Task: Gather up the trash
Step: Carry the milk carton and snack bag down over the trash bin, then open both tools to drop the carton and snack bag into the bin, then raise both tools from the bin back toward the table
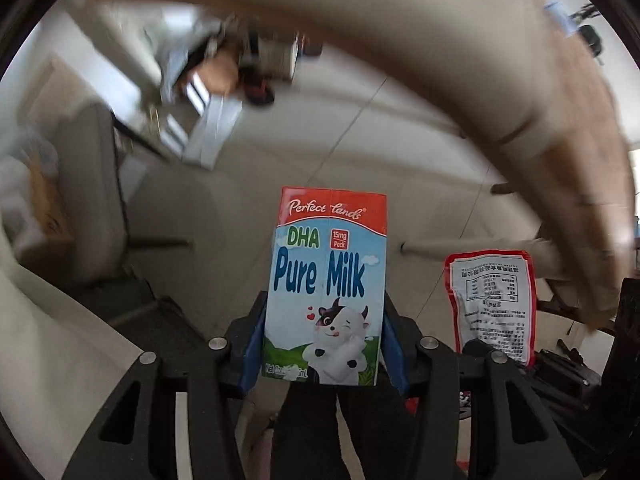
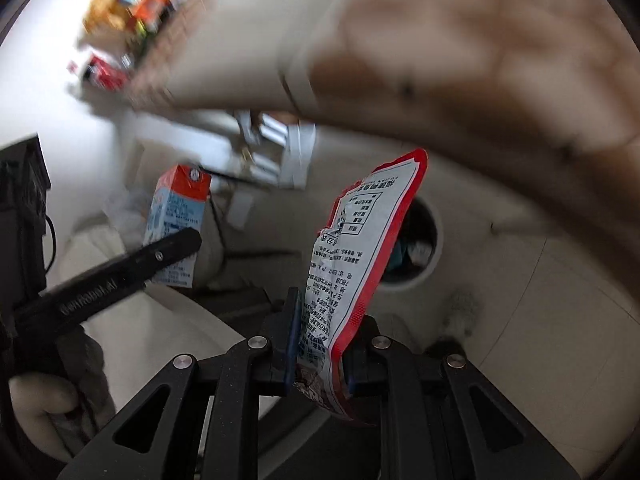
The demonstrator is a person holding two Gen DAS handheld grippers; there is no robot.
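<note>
Your left gripper is closed on the milk carton, which stands upright in the lower middle of the left wrist view, its blue pads pressed to both sides and its printed front facing the camera. The carton's bottom edge hides behind the gripper's frame. In the right wrist view the same carton shows at middle left, with a black finger across its lower part.

Your right gripper is clamped on the snack wrapper, a red-edged white packet that rises tilted toward the upper right of that frame; its lower end is crumpled and partly lost between the pads. From the left wrist view the wrapper sits at lower right, its print too small to read.

Behind the wrapper, a round white trash bin shows an open, dark mouth, half hidden by the packet. A blurred brown desk edge sweeps across the top of both views, and the clutter at upper left is too smeared to make out.
</note>
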